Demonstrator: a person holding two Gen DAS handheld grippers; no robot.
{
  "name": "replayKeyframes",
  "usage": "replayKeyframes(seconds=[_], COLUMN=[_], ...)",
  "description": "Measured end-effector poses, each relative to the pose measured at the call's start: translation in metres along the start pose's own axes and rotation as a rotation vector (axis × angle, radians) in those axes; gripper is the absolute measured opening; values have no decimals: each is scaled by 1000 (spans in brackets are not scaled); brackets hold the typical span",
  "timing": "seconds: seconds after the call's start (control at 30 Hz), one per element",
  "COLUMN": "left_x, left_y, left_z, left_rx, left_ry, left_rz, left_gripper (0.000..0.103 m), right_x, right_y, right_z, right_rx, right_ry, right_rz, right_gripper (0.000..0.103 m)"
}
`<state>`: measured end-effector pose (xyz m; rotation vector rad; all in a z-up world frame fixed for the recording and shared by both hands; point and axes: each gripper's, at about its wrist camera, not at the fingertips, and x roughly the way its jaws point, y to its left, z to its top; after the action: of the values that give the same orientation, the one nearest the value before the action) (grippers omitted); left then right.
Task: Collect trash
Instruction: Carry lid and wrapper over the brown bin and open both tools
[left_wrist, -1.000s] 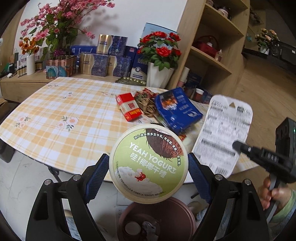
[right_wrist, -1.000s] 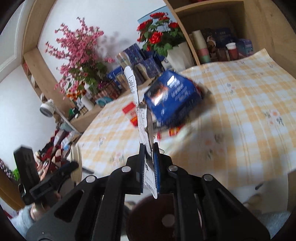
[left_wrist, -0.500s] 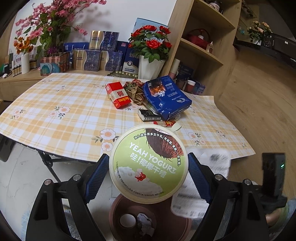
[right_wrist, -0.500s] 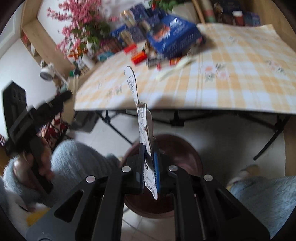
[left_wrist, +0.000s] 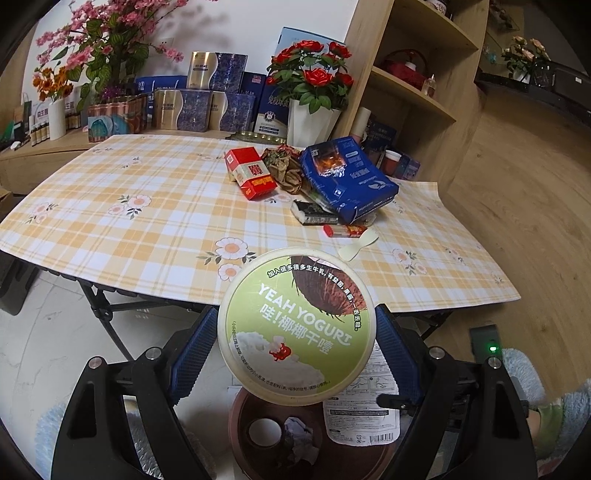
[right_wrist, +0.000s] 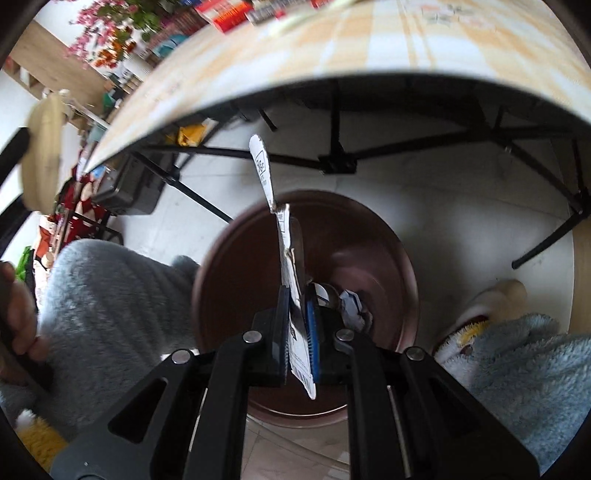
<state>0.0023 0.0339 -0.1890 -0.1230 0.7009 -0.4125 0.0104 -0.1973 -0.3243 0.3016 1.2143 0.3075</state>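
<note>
My left gripper (left_wrist: 295, 350) is shut on a green and cream yogurt lid (left_wrist: 297, 325), held above the brown trash bin (left_wrist: 243, 417). My right gripper (right_wrist: 297, 325) is shut on a white printed card package (right_wrist: 286, 254), held edge-on right over the brown trash bin (right_wrist: 240, 266). That package also shows in the left wrist view (left_wrist: 364, 413), low over the bin. The bin holds a crumpled paper (left_wrist: 299, 437) and a small round cup (left_wrist: 264, 432). More trash lies on the checked table (left_wrist: 147, 206): a red box (left_wrist: 251, 177), a blue bag (left_wrist: 347, 177), brown crumpled wrapping (left_wrist: 286, 171).
The table's black folding legs (right_wrist: 332, 155) stand just behind the bin. My grey fleece knees (right_wrist: 110, 295) flank the bin on both sides. A vase of red roses (left_wrist: 310, 110), stacked boxes (left_wrist: 199, 107) and wooden shelves (left_wrist: 413, 81) stand behind the table.
My right gripper has swung down from table height, carrying the white package, to just above the bin. My left gripper has kept the lid and stayed over the bin.
</note>
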Motion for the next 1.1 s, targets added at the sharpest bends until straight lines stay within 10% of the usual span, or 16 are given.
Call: replayKeyframes(seconds=[0.53,1.1], left_x=[21,54], left_y=[-2,-25], left_z=[-16,-36], left_rx=[13,108], left_ry=[73,233], left_rz=[5,-13], left_gripper=[82,82], right_x=[24,-53], right_y=[-12,6], right_z=[-2,-3], right_rx=[31,-13], right_ry=[68,-252], right_rz=[-44,-174], right_gripper=[12,88])
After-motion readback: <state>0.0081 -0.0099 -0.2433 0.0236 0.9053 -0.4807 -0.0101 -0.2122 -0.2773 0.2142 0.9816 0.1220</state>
